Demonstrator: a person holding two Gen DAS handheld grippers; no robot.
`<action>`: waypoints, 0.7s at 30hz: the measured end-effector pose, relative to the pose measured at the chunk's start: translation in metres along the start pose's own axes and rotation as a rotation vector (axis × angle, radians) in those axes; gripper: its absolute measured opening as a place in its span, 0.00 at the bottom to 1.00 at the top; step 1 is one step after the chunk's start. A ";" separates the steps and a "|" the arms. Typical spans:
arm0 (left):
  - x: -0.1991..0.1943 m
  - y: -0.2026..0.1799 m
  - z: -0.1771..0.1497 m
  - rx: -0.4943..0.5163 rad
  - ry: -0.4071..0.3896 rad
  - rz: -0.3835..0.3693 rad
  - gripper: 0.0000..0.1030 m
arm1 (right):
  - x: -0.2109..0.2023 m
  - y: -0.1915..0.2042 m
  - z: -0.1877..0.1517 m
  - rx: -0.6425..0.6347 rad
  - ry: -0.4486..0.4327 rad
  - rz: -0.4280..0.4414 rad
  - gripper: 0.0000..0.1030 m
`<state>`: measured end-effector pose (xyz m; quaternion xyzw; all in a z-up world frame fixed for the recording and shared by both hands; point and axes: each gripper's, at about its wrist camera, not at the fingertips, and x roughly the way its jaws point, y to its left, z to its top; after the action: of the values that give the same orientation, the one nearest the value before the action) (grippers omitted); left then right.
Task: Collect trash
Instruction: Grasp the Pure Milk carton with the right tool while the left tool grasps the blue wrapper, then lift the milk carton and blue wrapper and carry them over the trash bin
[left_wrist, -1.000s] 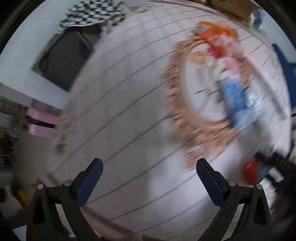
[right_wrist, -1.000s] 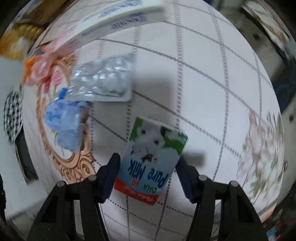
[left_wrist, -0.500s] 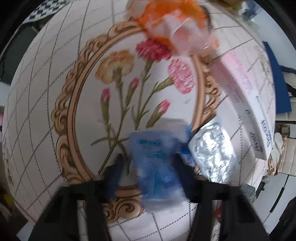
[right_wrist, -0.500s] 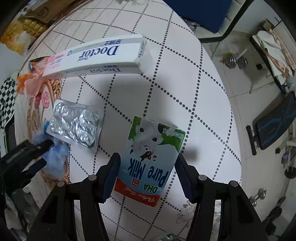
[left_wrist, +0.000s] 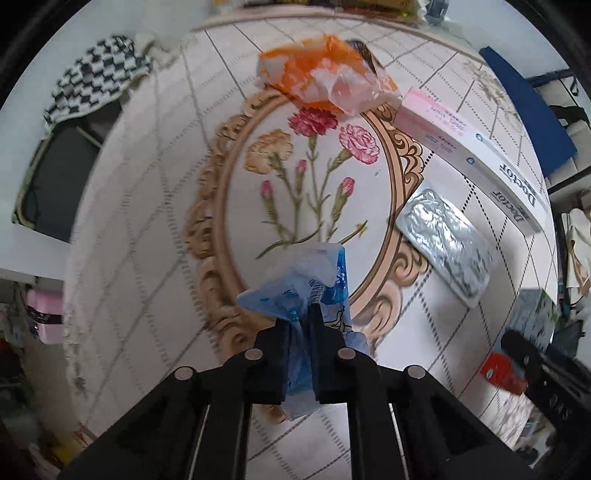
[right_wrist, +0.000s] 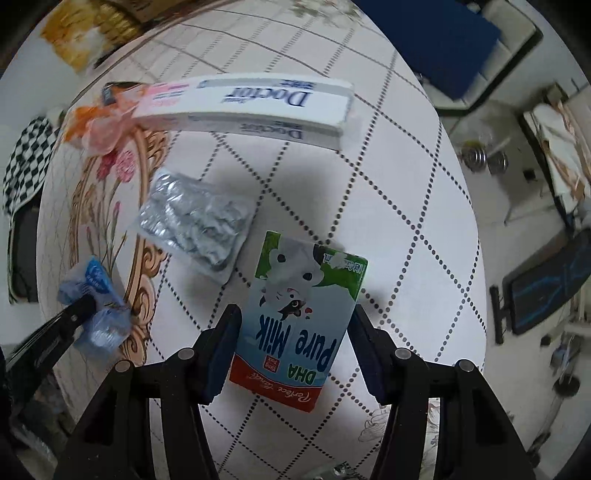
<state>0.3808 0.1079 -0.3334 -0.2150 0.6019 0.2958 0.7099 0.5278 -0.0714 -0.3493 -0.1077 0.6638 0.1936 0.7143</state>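
Observation:
My left gripper (left_wrist: 299, 321) is shut on a crumpled blue plastic wrapper (left_wrist: 306, 280), held just above the round table; the wrapper also shows in the right wrist view (right_wrist: 94, 302). My right gripper (right_wrist: 293, 325) is shut on a Pure Milk carton (right_wrist: 299, 317), one finger on each side. A silver blister pack (left_wrist: 445, 245) (right_wrist: 194, 227), a long Doctor toothpaste box (left_wrist: 476, 162) (right_wrist: 255, 107) and an orange and clear plastic wrapper (left_wrist: 325, 74) (right_wrist: 98, 123) lie on the tablecloth.
The table carries a white checked cloth with a floral oval (left_wrist: 306, 177). A blue chair (right_wrist: 439, 40) stands beyond the far edge. A checkered cloth (left_wrist: 96, 74) lies off the left edge. The table rim (right_wrist: 469, 236) drops to the floor on the right.
My left gripper swung over to the blue wrapper, closed on it and lifted it off the cloth. My right gripper has stayed shut on the milk carton.

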 end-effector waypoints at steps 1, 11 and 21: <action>-0.006 0.002 -0.004 0.004 -0.013 0.004 0.06 | -0.002 0.005 -0.004 -0.014 -0.012 -0.001 0.59; -0.083 0.039 -0.045 0.033 -0.158 -0.036 0.06 | -0.044 0.040 -0.055 -0.134 -0.124 -0.014 0.58; -0.151 0.112 -0.158 0.131 -0.279 -0.122 0.06 | -0.133 0.080 -0.191 -0.132 -0.269 0.022 0.58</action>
<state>0.1752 0.0609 -0.2086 -0.1613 0.5011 0.2393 0.8159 0.3150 -0.0953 -0.2273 -0.1203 0.5490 0.2571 0.7861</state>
